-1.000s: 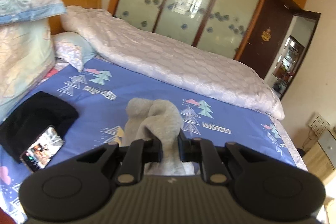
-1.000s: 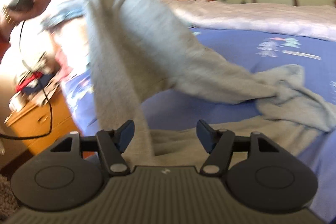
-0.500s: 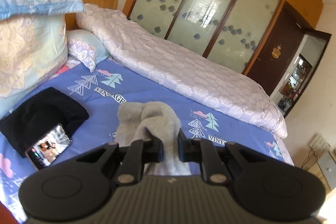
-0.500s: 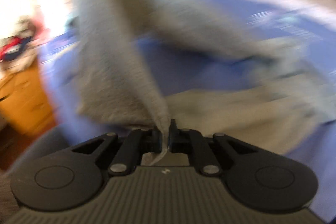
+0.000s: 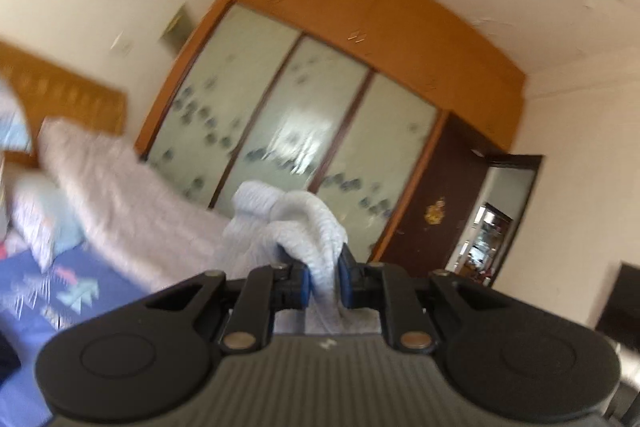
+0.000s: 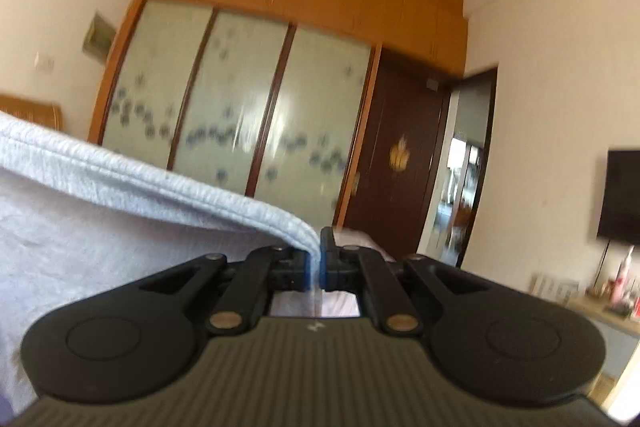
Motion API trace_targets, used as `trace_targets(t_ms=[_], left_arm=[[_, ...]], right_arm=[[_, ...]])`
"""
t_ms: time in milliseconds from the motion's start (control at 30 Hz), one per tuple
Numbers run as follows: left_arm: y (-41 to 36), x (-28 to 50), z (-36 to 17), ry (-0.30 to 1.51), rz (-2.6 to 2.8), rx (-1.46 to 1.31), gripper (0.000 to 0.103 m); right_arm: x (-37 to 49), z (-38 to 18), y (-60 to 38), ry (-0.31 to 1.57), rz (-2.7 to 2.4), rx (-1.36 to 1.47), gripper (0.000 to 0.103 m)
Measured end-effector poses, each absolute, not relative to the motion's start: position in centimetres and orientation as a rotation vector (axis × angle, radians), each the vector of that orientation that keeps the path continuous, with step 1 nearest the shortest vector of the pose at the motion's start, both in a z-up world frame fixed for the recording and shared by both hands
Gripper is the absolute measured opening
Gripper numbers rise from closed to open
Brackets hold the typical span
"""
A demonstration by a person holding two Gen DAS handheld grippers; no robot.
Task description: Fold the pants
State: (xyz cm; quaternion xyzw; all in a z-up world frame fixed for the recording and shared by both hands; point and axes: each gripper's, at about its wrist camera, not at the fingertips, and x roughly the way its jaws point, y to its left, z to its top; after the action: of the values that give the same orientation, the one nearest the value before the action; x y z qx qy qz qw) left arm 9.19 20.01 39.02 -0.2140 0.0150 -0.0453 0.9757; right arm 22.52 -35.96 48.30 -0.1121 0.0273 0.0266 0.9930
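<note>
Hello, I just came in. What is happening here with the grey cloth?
A person is holding a two-finger gripper in each hand, working on a pair of light grey knit pants. The left gripper is shut on a bunched part of the fabric. The right gripper is shut on a thin hemmed edge, which stretches off to the left. Both point level toward the wooden wardrobe with frosted sliding doors, above the bed with the blue printed sheet. No fold is visible.

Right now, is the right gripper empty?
No, the right gripper is shut on the hem of the grey pants, which stretches away to its left.
</note>
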Motion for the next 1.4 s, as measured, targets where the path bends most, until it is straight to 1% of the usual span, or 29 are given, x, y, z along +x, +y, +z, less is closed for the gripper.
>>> trace_targets(t_ms=[67,133,167,267,333,367,433,467,500,533,600,633,667,733,767,800,867,967,1033,1067,1100,1133,1167,1200,1233,1300,1367,1400], left_arm=[[19.8,7.7,36.4,0.067,-0.127,-0.423,0.013],[20.0,6.6,32.3,0.15,-0.129,-0.423,0.013],[20.4,6.1,29.2,0.209,-0.118,-0.43,0.013],[21.6,4.8,19.9,0.396,-0.054,-0.463,0.013],[22.4,4.1,12.7,0.568,0.007,-0.523,0.013],[22.7,3.7,8.9,0.665,0.052,-0.559,0.013],[23.5,3.0,3.3,0.808,0.133,-0.613,0.013],[24.0,2.6,1.1,0.862,0.17,-0.643,0.013],[24.3,1.9,-0.2,0.888,0.183,-0.676,0.013],[24.8,1.3,-0.7,0.89,0.184,-0.708,0.014],[25.1,0.4,-0.3,0.865,0.186,-0.706,0.023],[25.1,0.1,-0.1,0.856,0.193,-0.685,0.027],[25.1,-0.1,0.2,0.847,0.2,-0.666,0.036],[25.3,0.1,1.6,0.82,0.212,-0.649,0.041],[25.4,-0.1,1.7,0.81,0.221,-0.655,0.048],[25.7,0.0,1.7,0.804,0.241,-0.665,0.061],[26.5,0.6,1.8,0.811,0.286,-0.674,0.069],[26.7,2.3,1.4,0.84,0.287,-0.665,0.069],[26.2,3.3,1.0,0.856,0.288,-0.649,0.064],[25.9,3.7,0.8,0.868,0.284,-0.643,0.056],[25.6,4.1,0.5,0.882,0.278,-0.644,0.035],[25.4,4.4,0.3,0.894,0.266,-0.651,0.023],[25.2,4.6,0.3,0.898,0.272,-0.649,0.019],[25.0,4.6,0.5,0.897,0.284,-0.632,0.017],[24.9,4.5,1.0,0.892,0.287,-0.614,0.016],[25.1,3.7,2.2,0.856,0.307,-0.587,0.015],[26.0,2.5,3.4,0.81,0.325,-0.594,0.015],[26.5,2.0,3.7,0.797,0.335,-0.603,0.014]], right_arm=[[20.2,47.9,-37.5,0.031,0.08,-0.229,0.007],[17.9,45.3,-39.1,0.068,0.141,-0.227,0.007],[16.6,43.2,-39.7,0.112,0.186,-0.228,0.007],[12.6,34.8,-40.2,0.277,0.296,-0.269,0.008],[9.8,28.2,-39.7,0.411,0.342,-0.317,0.008],[8.4,24.3,-39.0,0.507,0.351,-0.336,0.008],[6.8,18.3,-38.4,0.708,0.351,-0.306,0.009],[6.2,16.2,-38.0,0.794,0.357,-0.277,0.011],[5.6,14.4,-37.9,0.875,0.363,-0.238,0.015],[4.4,14.3,-37.9,0.83,0.344,-0.216,0.024],[3.5,15.7,-38.3,0.839,0.4,-0.144,0.044],[3.5,16.4,-39.4,0.831,0.424,-0.081,0.045],[3.1,17.3,-40.5,0.813,0.441,-0.034,0.045],[3.5,18.6,-43.6,0.782,0.405,0.034,0.045],[4.1,18.3,-44.6,0.771,0.36,0.071,0.045],[4.9,18.6,-46.7,0.76,0.288,0.129,0.045],[6.1,18.6,-50.4,0.75,0.154,0.251,0.045],[9.5,17.7,-54.6,0.745,-0.008,0.349,0.045],[11.5,16.5,-56.4,0.774,-0.05,0.407,0.045],[12.8,15.4,-56.6,0.801,-0.06,0.46,0.045],[13.3,14.3,-57.1,0.829,-0.058,0.513,0.044],[13.5,13.1,-57.0,0.862,-0.051,0.574,0.041],[14.1,12.0,-56.8,0.888,-0.044,0.636,0.038],[14.1,11.7,-56.3,0.882,-0.049,0.676,0.027],[13.9,11.9,-55.9,0.868,-0.054,0.7,0.002],[13.7,13.8,-54.1,0.833,0.045,0.714,0.003],[13.1,16.6,-48.8,0.785,0.186,0.527,0.004],[12.7,17.5,-45.9,0.791,0.275,0.448,0.007]])
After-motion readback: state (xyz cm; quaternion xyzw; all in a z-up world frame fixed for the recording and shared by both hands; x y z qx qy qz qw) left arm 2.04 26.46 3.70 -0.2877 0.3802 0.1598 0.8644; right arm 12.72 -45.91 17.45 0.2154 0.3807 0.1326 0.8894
